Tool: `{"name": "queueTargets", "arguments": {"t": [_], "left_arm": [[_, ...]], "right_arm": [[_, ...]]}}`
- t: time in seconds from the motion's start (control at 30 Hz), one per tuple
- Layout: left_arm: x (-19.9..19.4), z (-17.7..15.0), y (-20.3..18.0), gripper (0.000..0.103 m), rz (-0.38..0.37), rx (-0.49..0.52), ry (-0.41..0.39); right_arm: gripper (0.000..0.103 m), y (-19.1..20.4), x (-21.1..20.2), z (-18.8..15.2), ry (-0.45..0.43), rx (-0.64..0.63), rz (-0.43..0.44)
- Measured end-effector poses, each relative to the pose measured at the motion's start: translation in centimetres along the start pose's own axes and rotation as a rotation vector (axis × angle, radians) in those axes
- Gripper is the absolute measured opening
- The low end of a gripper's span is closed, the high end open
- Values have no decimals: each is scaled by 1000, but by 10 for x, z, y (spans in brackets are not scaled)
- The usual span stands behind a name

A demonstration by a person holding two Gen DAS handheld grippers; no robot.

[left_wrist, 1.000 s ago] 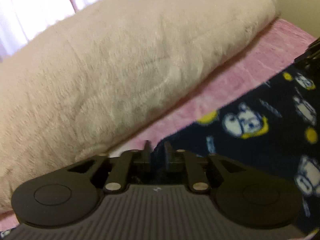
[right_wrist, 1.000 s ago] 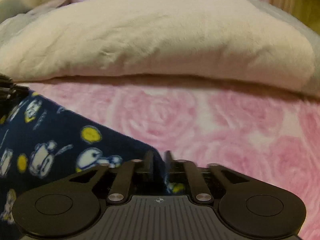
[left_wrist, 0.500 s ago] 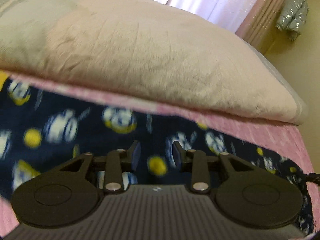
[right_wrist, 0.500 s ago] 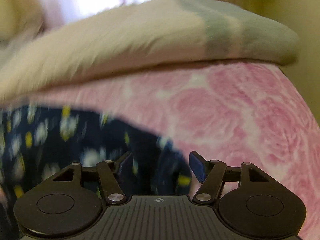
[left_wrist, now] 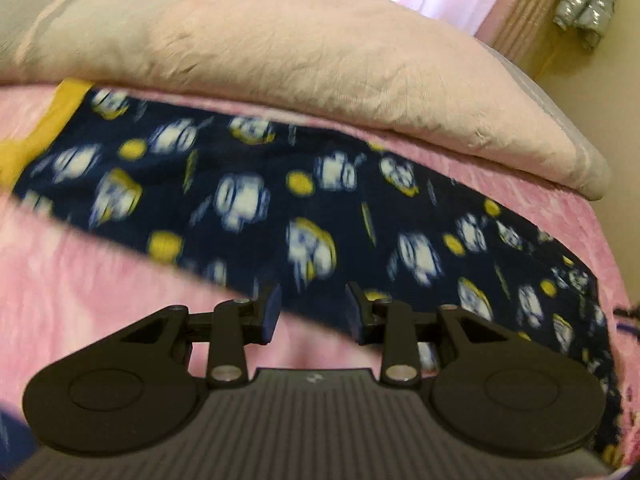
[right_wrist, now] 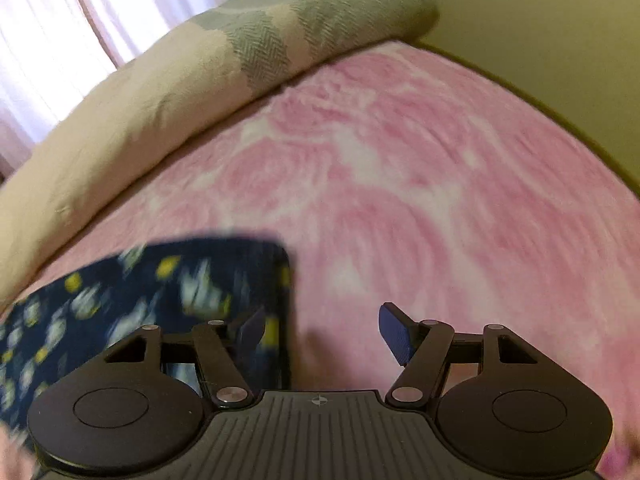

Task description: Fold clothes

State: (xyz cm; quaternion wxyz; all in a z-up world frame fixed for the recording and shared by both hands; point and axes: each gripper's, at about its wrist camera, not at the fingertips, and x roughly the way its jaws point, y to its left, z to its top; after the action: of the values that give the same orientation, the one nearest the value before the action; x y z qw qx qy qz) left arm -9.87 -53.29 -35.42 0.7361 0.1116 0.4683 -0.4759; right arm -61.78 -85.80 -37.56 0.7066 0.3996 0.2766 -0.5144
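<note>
Both tilted downward over the pink rose-patterned fleece blanket point(right_wrist: 420, 168), the black left gripper point(left_wrist: 313, 312) and black right gripper point(right_wrist: 322, 334) stood parted and empty, jaws just opened, navy cartoon-print fleece garment point(left_wrist: 256, 208) lying flat near the cream pillow point(left_wrist: 280, 52).

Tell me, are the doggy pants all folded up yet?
Not yet. The navy pants lie flat in one long strip on the pink blanket, so one fold looks done. Both the left gripper and the right gripper are open and empty. Folding it shorter is left.
</note>
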Motion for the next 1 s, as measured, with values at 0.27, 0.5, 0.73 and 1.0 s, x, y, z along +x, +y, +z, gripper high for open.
{"name": "queueTargets", "arguments": {"t": [0.27, 0.5, 0.73, 1.0], "left_arm": [[-42, -75, -15, 30, -4, -154, 76], [-41, -95, -37, 30, -58, -163, 97], [-54, -100, -29, 30, -65, -168, 80], [-64, -137, -2, 30, 25, -212, 144]], "right_arm": [[66, -9, -121, -126, 79, 109, 112], [66, 29, -97, -141, 85, 46, 107], [9, -46, -99, -156, 81, 364, 12], [37, -83, -109, -155, 142, 550, -39]]}}
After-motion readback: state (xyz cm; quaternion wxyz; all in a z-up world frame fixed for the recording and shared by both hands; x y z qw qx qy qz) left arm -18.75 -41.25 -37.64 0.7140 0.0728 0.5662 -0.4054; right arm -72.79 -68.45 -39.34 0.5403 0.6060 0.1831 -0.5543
